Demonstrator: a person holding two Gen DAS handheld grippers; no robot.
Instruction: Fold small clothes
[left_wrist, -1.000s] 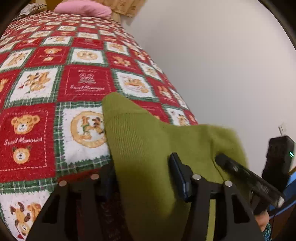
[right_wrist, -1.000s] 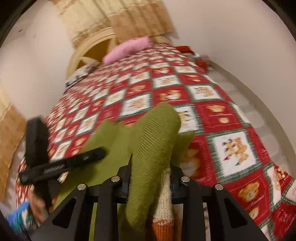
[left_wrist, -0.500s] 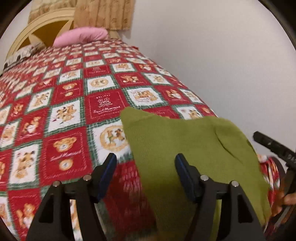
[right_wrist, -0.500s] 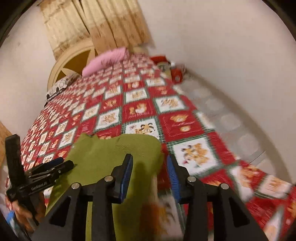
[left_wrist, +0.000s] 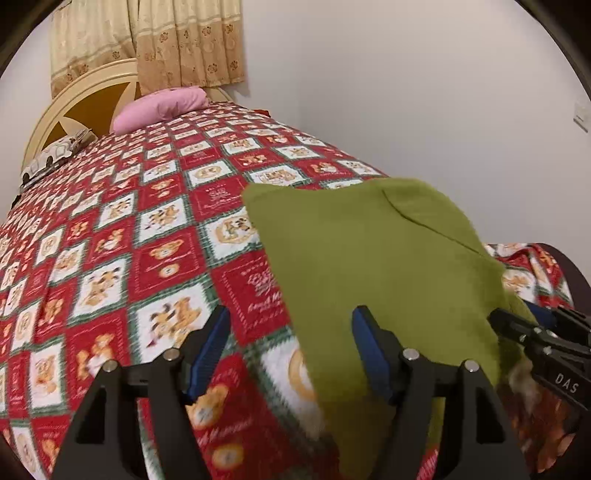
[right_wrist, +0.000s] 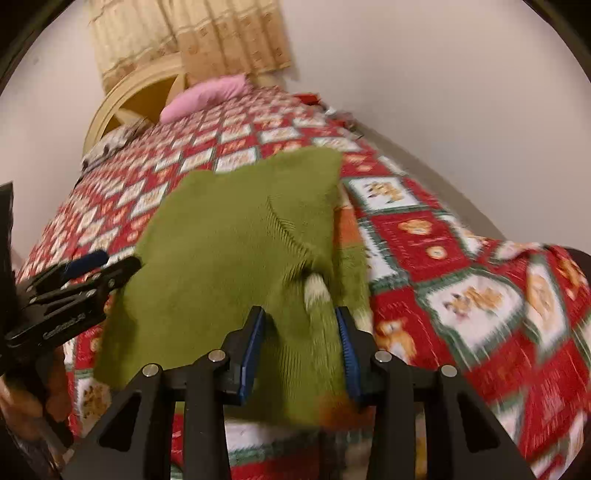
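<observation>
Both tongs have let go and pulled back, jaws just opening: the left tongs (left_wrist: 290, 343) gape wide over the bedspread (left_wrist: 110, 229), holding nothing. Right of them the green knit garment (right_wrist: 229, 258) lies folded on the bed. The right tongs (right_wrist: 301, 349) stand half open, straddling its near fold without pinching; next probably comes another fold, needing a fresh grip on an edge.

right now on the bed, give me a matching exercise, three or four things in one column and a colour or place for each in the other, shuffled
Things:
1. sweater
2. pillow
3. bedspread
4. curtain

Descriptions:
a. pink, at the headboard end
b. olive green, lying on the near end of the bed
c. beige, hanging behind the headboard
d. red, white and green squares with bears

Pairs: 1-b, 2-a, 3-d, 4-c
</observation>
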